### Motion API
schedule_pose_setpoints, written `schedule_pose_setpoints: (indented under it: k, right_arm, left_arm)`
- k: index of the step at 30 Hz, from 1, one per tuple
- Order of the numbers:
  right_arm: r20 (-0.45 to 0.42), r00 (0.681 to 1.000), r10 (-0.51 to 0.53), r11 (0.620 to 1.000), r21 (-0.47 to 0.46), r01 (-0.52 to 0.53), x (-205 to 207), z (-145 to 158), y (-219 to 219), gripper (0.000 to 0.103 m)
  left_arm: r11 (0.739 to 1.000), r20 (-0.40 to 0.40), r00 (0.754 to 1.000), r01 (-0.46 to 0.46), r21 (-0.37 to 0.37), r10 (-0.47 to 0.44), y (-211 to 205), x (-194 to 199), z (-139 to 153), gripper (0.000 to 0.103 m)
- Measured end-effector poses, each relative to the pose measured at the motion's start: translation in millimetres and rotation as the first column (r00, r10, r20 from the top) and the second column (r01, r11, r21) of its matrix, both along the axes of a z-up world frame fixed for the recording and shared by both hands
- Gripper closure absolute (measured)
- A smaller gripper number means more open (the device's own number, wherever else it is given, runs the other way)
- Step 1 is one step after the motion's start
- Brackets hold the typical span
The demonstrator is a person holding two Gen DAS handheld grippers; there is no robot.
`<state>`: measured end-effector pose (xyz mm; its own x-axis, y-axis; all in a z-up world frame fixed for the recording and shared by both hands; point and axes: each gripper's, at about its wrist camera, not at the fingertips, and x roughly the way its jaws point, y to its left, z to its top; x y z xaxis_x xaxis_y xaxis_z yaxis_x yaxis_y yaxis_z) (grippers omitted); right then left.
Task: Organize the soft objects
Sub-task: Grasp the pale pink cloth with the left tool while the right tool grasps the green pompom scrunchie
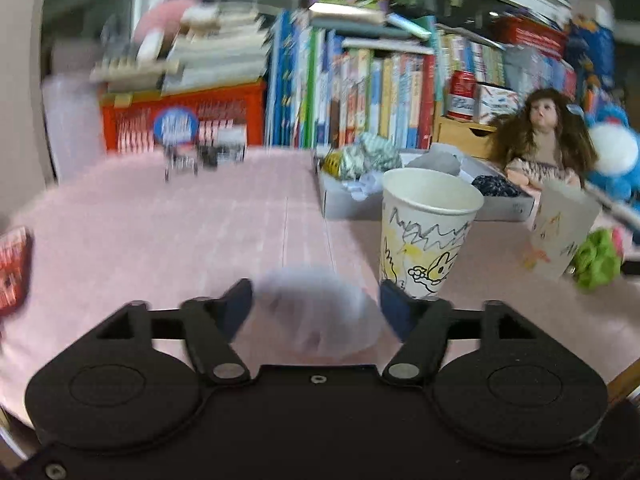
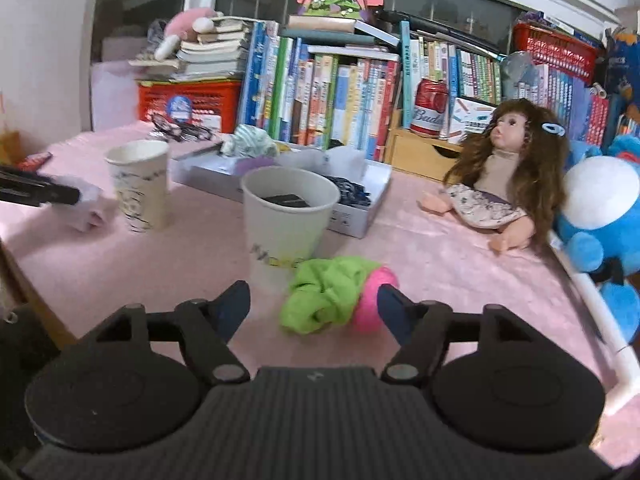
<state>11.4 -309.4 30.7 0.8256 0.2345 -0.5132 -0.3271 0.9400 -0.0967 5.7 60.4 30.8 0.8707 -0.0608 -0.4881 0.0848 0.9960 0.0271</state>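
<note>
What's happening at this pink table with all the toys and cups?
A person is tidying soft things with a hand-held gripper in each hand. The left gripper has a pale blurred bundle between its jaws, beside a scribbled cup. The right gripper is open around a green and pink cloth lying before another cup.

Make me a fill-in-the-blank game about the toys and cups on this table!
1. The green cloth lies touching a ___ ball.
2. The doll has long ___ hair.
3. The plain paper cup stands in front of a shallow ___ box.
4. The red can stands on a small ___ drawer.

Missing words: pink; brown; white; wooden
</note>
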Motion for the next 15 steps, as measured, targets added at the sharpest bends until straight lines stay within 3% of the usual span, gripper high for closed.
schedule_pose_setpoints:
  k: [4,8,11,15]
  right_arm:
    - [-0.015,0.999,-0.031,0.999,-0.007,0.031,12.0,-10.8,-0.7,0.012]
    - [-0.022,0.997,-0.07,0.998,-0.002,0.07,21.9,-24.3,4.6,0.002]
    - [-0.023,0.995,-0.101,0.995,0.008,0.101,24.5,-29.8,8.9,0.001]
    - [-0.027,0.989,-0.147,0.989,0.012,0.148,30.1,-34.0,12.2,0.001]
  left_arm:
    - [0.992,0.017,0.999,0.048,0.117,-0.05,-16.5,-0.9,-7.5,0.021]
    - [0.983,0.01,0.999,0.051,0.177,-0.053,-27.3,1.8,-23.0,0.018]
    - [0.973,0.025,0.999,0.034,0.228,-0.041,-30.7,-0.5,-32.2,0.018]
    - [0.975,0.061,0.998,0.013,0.221,-0.027,-25.5,-2.9,-34.1,0.015]
